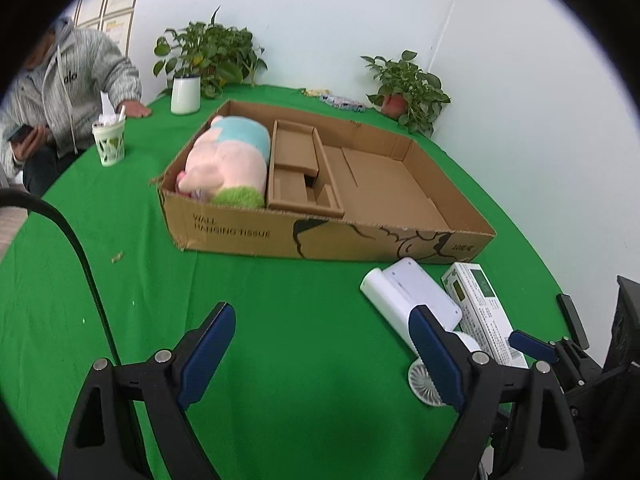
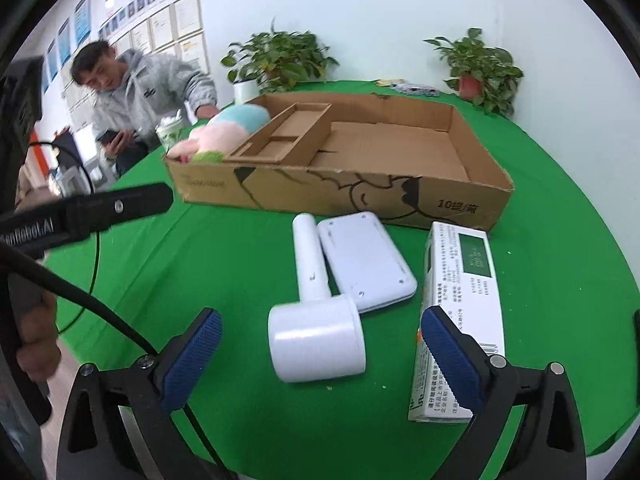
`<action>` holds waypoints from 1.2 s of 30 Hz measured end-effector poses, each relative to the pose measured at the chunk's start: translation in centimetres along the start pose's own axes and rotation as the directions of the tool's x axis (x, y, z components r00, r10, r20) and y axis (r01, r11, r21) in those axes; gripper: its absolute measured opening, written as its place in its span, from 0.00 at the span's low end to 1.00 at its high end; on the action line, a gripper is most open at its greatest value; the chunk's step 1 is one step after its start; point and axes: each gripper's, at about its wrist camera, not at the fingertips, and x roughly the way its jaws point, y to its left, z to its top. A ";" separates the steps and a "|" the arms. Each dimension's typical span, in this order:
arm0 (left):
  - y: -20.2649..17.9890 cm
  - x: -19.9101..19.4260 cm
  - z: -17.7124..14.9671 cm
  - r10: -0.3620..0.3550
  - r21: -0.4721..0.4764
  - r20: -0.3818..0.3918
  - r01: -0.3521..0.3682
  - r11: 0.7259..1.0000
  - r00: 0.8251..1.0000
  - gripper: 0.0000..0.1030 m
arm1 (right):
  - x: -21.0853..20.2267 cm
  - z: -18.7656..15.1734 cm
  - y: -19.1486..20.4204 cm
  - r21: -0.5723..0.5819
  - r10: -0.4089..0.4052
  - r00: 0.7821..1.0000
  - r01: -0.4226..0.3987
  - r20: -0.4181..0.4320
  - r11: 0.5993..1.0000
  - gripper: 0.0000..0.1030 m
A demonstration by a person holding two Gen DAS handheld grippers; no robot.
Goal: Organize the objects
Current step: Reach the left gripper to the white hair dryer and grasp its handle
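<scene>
With both my left gripper [image 1: 324,344] and right gripper [image 2: 320,354] spread and empty, the fan [image 2: 316,320] lies outside the box [image 2: 460,200], touching the case [image 2: 366,262], so a careless grab could nudge both.

1 cardboard box [image 2: 348,196], 1 plush [image 1: 226,160], 1 fan [image 2: 316,320], 2 plants [image 1: 208,56], 1 cup [image 1: 109,140].

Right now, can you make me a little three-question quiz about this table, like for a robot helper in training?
1. True or false: the plush toy lies inside the cardboard box.
2. How many white things lie on the green cloth in front of the box?
3. Are the right gripper and left gripper open or shut?

Key: 1 true. 2 three: the fan, the flat case, the carton. 3 open, both empty.
</scene>
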 end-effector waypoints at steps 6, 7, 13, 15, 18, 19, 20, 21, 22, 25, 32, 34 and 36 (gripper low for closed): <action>1.9 0.9 -1.7 -0.045 -0.070 -0.072 0.040 0.997 0.996 0.85 | 2.2 -0.4 1.3 -0.044 0.007 0.998 -0.010 -0.061 0.999 0.89; 2.1 0.9 -1.9 -0.045 -0.075 -0.074 0.039 0.996 0.996 0.85 | 2.6 -0.5 1.5 -0.055 0.000 0.997 -0.003 -0.071 0.998 0.86; 3.3 0.3 -2.3 -0.059 -0.101 -0.066 0.052 0.993 0.996 0.85 | 4.1 -0.8 2.5 -0.053 -0.033 0.987 0.025 -0.156 0.998 0.52; 3.8 0.3 -2.2 -0.076 -0.120 -0.071 0.067 0.990 0.995 0.85 | 3.7 -0.7 3.1 -0.001 0.076 0.984 -0.077 -0.160 0.997 0.54; 4.2 0.9 -1.6 -0.120 -0.148 -0.100 0.104 0.983 0.988 0.85 | 3.0 -0.6 4.1 -0.016 0.079 0.991 -0.081 -0.111 0.997 0.91; 4.2 1.2 -1.4 -0.145 -0.152 -0.109 0.127 0.980 0.983 0.85 | 2.9 -0.6 4.3 -0.019 0.068 0.993 -0.070 -0.099 0.997 0.94; 4.0 1.7 -1.1 -0.178 -0.154 -0.120 0.158 0.975 0.977 0.85 | 3.0 -0.7 4.3 -0.011 0.068 0.992 -0.069 -0.104 0.998 0.94; 3.7 2.4 -0.7 -0.220 -0.162 -0.137 0.197 0.967 0.966 0.85 | 3.3 -0.8 4.2 0.012 0.080 0.990 -0.079 -0.118 0.997 0.94; 3.4 3.1 -0.4 -0.246 -0.169 -0.154 0.220 0.961 0.957 0.85 | 3.6 -0.8 4.1 0.035 0.089 0.987 -0.085 -0.133 0.996 0.94; 2.0 6.3 0.7 -0.337 -0.182 -0.234 0.299 0.937 0.912 0.85 | 4.2 -0.9 4.0 0.066 0.074 0.987 -0.064 -0.145 0.996 0.94; -1.3 11.4 1.5 -0.397 -0.173 -0.380 0.357 0.918 0.835 0.83 | 6.0 -0.9 3.8 0.118 0.017 0.986 0.003 -0.168 0.993 0.71; -2.0 11.7 1.1 -0.407 -0.170 -0.405 0.370 0.913 0.819 0.82 | 6.3 -1.0 3.9 0.128 0.026 0.985 -0.004 -0.171 0.992 0.68; -2.5 12.1 0.7 -0.415 -0.171 -0.424 0.379 0.909 0.805 0.78 | 6.4 -1.3 4.2 0.124 0.034 0.983 -0.012 -0.179 0.992 0.61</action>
